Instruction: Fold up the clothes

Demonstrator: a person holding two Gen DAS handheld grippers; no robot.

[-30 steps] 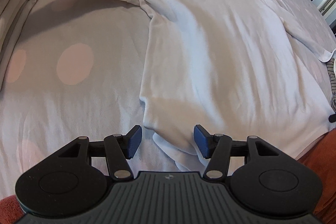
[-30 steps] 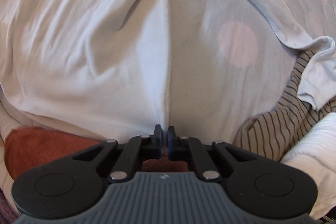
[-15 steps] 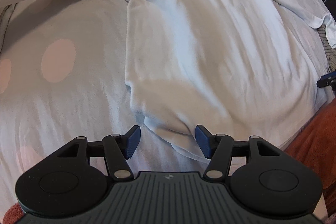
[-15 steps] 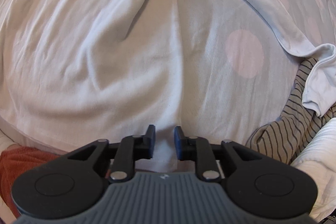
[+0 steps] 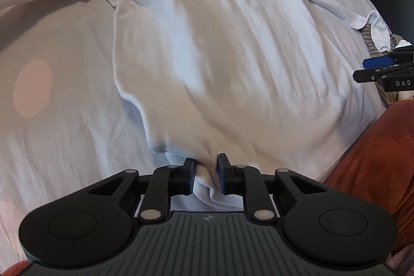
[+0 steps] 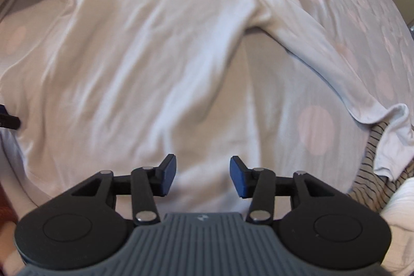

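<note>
- White long-sleeved shirt lies spread flat on the bed, sleeves out to both sides.
- Left claw pinches a bunched bit of the shirt's hem at its near left corner.
- Right claw hangs wide, holding nothing, over the shirt's lower right part.
- Striped cloth lies beside the right cuff.

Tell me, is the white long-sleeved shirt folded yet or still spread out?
Spread out: the white shirt lies flat on the bed, both sleeves extended, no fold visible.
</note>
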